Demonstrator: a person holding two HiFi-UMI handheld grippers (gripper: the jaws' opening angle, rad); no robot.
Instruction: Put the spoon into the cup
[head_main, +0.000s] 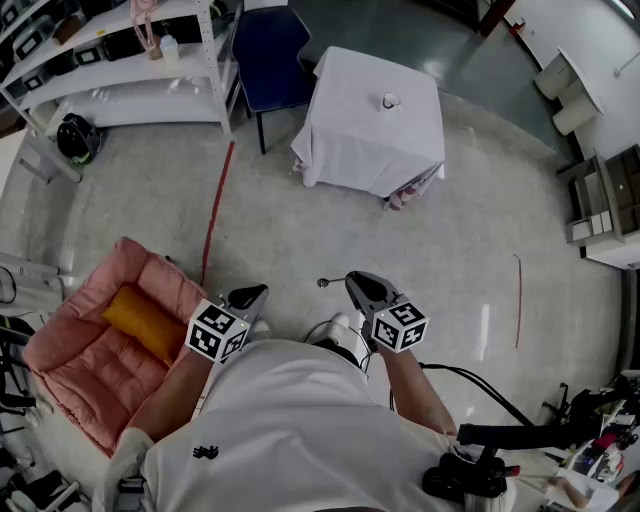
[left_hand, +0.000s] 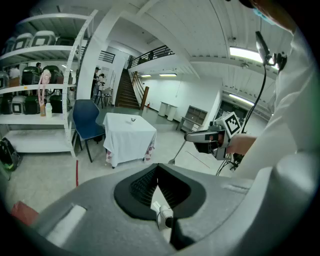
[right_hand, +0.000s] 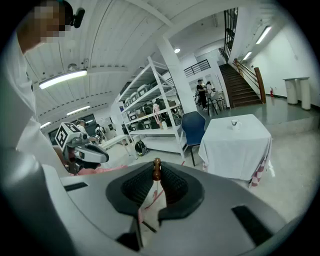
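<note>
The right tool (right_hand: 157, 177) pinches a thin spoon (right_hand: 157, 168), whose brown knob pokes out past the pads. The left tool (left_hand: 158, 169) is pressed together, empty. The cup (head_main: 390, 100) stands well apart on a white-draped tabletop (head_main: 350, 150) across the floor (head_main: 450, 260).

Open floor (head_main: 290, 215) runs to the cloth-draped counter (head_main: 355, 150), where the cup (head_main: 390, 100) stands. A blue chair (head_main: 268, 50) crowds its far-left corner beside shelving (head_main: 120, 65); a pink cushion (head_main: 90, 350) lies on the floor, left.
</note>
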